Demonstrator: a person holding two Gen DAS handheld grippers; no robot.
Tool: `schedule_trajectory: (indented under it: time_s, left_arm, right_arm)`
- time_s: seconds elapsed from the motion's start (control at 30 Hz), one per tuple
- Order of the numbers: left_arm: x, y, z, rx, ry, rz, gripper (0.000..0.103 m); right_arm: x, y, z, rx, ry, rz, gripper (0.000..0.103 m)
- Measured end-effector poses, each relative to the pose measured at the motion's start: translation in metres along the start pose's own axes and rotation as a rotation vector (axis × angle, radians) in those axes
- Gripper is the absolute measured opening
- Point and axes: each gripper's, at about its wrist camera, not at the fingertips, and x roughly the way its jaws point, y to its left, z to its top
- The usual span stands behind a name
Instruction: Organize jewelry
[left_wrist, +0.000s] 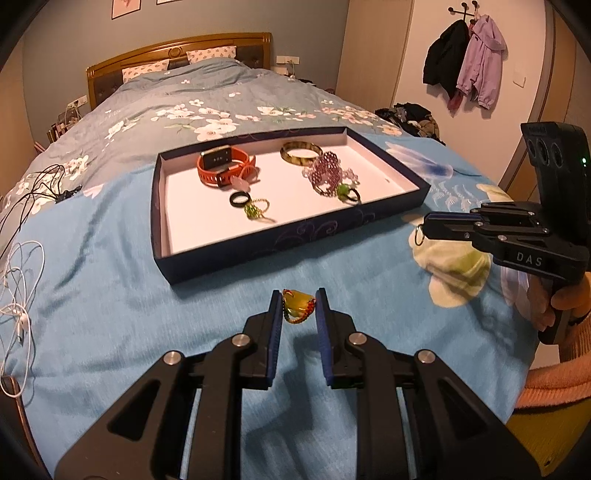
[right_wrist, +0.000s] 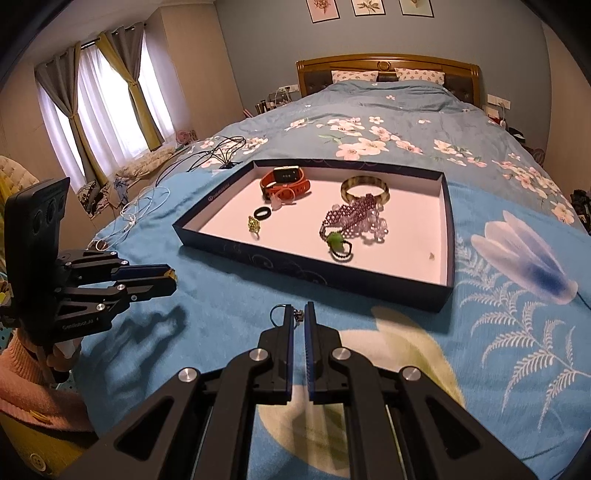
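Note:
My left gripper (left_wrist: 298, 304) is shut on a yellow-green stone ring (left_wrist: 297, 305) with a beaded band, held above the blue bedspread in front of the tray. My right gripper (right_wrist: 299, 316) is shut on a thin metal ring (right_wrist: 277, 314) that sticks out to the left of its tips; in the left wrist view the same metal ring (left_wrist: 419, 235) shows at the right gripper's (left_wrist: 424, 230) tip. The dark blue tray (left_wrist: 236, 254) holds an orange watch (left_wrist: 221, 168), a green bangle (left_wrist: 301, 153), a purple beaded bracelet (left_wrist: 327, 173) and several rings.
White and black cables (left_wrist: 22, 280) lie on the bed to the left of the tray. A person's hand in a pink sleeve (left_wrist: 565, 306) holds the right gripper's handle. The tray (right_wrist: 448, 236) has bare floor on its right side. Pillows and a headboard are far behind.

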Motion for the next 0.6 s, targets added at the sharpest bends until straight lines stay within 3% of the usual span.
schedule_trajectory:
  time_s: [0.6]
  left_arm:
    - [0.000, 0.004, 0.023, -0.015, -0.046, 0.020, 0.018]
  right_arm:
    - [-0.001, 0.001, 0.015, -0.020, -0.030, 0.005, 0.004]
